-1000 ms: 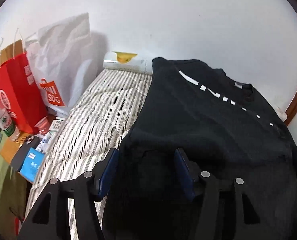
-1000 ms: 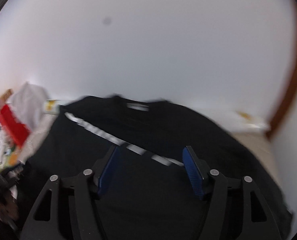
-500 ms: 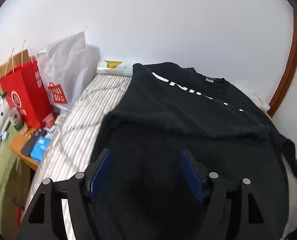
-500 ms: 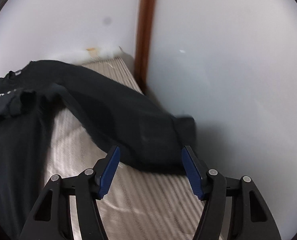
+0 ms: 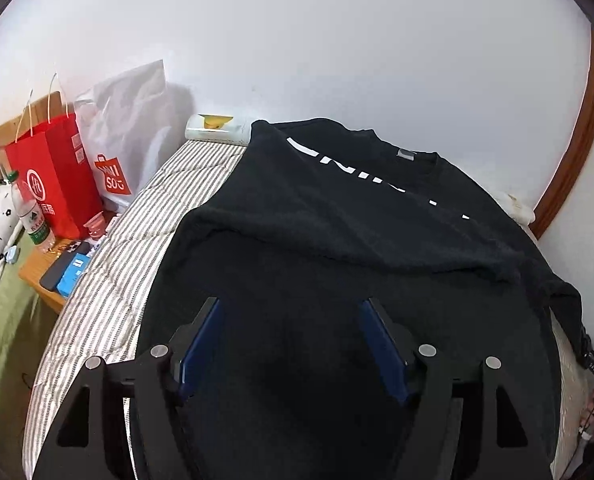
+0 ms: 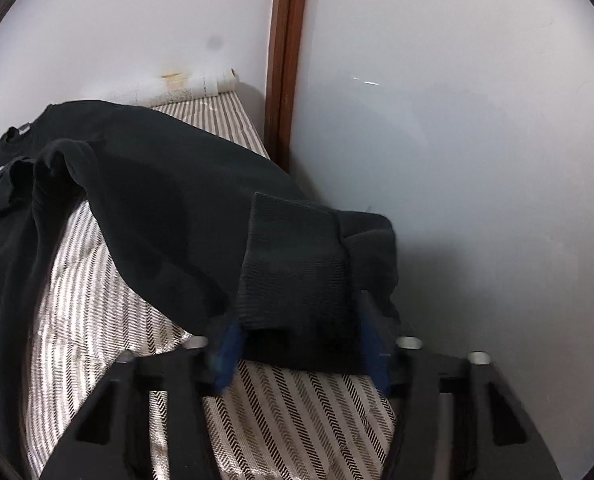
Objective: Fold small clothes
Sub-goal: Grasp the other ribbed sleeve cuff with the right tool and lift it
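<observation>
A black sweatshirt (image 5: 377,216) with white lettering lies on a striped bed (image 5: 109,280), its lower part folded up over the chest. My left gripper (image 5: 293,344) hovers open over that dark fold, with nothing between its blue pads (image 5: 201,340). In the right wrist view one long sleeve (image 6: 169,200) runs towards the wall and ends in a ribbed cuff (image 6: 297,264). My right gripper (image 6: 301,348) is closing around the cuff. Its pads (image 6: 373,352) stand at the cuff's two edges, and the cuff still lies flat, not bunched.
Left of the bed, a low wooden stand (image 5: 37,276) carries a red paper bag (image 5: 53,176), a white shopping bag (image 5: 125,128), a bottle (image 5: 33,216) and a phone. White walls and a brown door frame (image 6: 285,64) close off the bed's far and right sides. A rolled paper (image 6: 193,84) lies at the head.
My right gripper swung from over the shirt's chest to the sleeve end by the wall and narrowed around the cuff. My left gripper drew back from the folded hem and widened.
</observation>
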